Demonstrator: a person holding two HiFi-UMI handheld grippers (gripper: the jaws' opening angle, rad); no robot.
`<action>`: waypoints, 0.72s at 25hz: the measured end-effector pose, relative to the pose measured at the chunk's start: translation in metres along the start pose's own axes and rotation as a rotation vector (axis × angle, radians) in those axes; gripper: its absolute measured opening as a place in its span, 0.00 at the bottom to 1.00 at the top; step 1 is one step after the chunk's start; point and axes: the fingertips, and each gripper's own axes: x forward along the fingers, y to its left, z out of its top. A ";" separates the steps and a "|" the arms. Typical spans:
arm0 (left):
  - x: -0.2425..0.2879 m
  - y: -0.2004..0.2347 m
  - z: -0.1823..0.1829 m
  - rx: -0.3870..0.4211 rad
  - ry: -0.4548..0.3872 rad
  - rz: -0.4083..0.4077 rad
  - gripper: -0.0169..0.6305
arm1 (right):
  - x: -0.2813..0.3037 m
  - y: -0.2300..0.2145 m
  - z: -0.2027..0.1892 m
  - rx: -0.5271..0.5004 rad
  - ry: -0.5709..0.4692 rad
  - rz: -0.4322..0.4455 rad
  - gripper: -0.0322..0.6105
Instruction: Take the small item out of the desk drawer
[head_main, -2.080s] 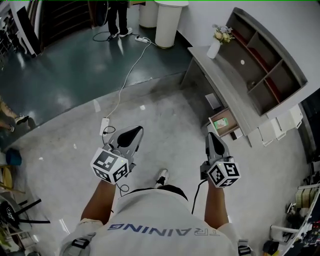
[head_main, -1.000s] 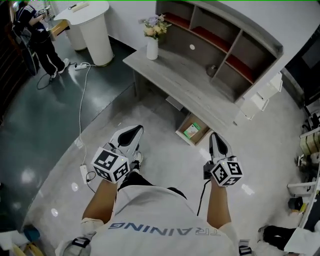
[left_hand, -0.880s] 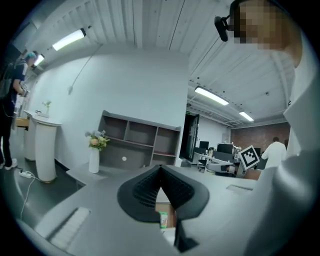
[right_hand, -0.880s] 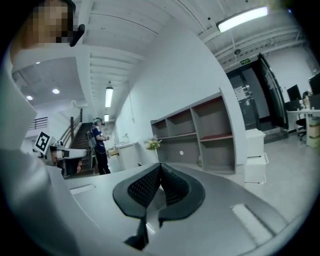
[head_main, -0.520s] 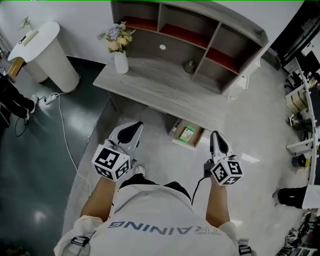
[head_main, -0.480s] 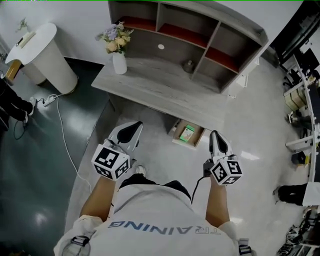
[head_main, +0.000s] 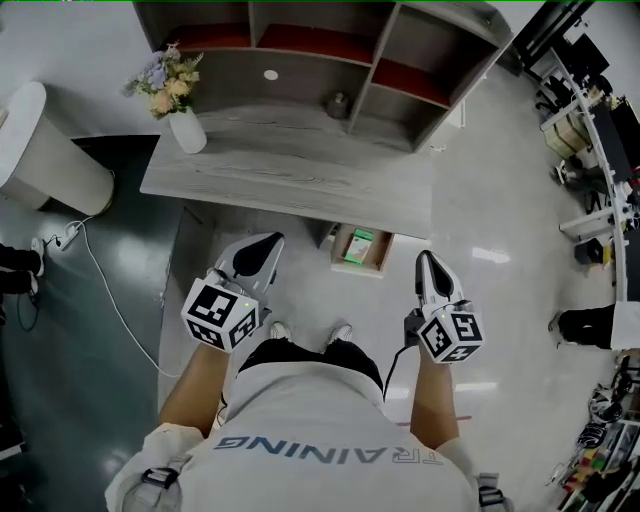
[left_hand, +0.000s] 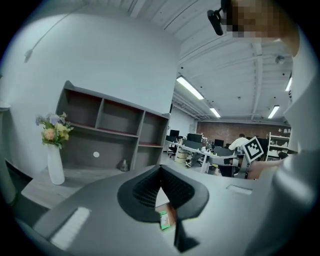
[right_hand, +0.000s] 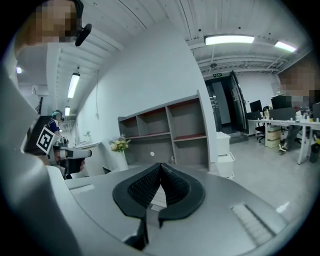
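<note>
A grey wooden desk (head_main: 290, 170) with a shelf unit stands straight ahead. Under its right end a drawer (head_main: 381, 253) is pulled open, and a small green item (head_main: 358, 246) lies in it. My left gripper (head_main: 272, 241) hovers left of the drawer and my right gripper (head_main: 427, 260) hovers right of it, both well short of it. In the left gripper view the left gripper (left_hand: 160, 168) is shut and holds nothing, with the green item (left_hand: 163, 220) showing below the jaws. The right gripper (right_hand: 161, 166) is shut on nothing too.
A white vase of flowers (head_main: 180, 122) stands at the desk's left end, and a small object (head_main: 338, 103) sits in the shelf unit. A white round stand (head_main: 45, 150) and a floor cable (head_main: 110, 295) lie to the left. Office desks (head_main: 590, 120) crowd the right. My feet (head_main: 340, 333) stand before the drawer.
The view has swung round and closed in, so the desk and its open drawer now lie square ahead and nearer. Both grippers keep the same pose and stay shut.
</note>
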 end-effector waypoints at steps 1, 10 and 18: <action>0.008 -0.004 0.000 0.008 0.005 -0.008 0.03 | -0.002 -0.007 -0.003 0.007 0.002 -0.007 0.08; 0.067 -0.052 -0.009 0.041 0.046 0.026 0.03 | 0.003 -0.078 -0.019 -0.014 0.018 0.030 0.08; 0.103 -0.077 -0.032 0.035 0.104 -0.012 0.03 | -0.001 -0.116 -0.044 0.005 0.070 -0.007 0.08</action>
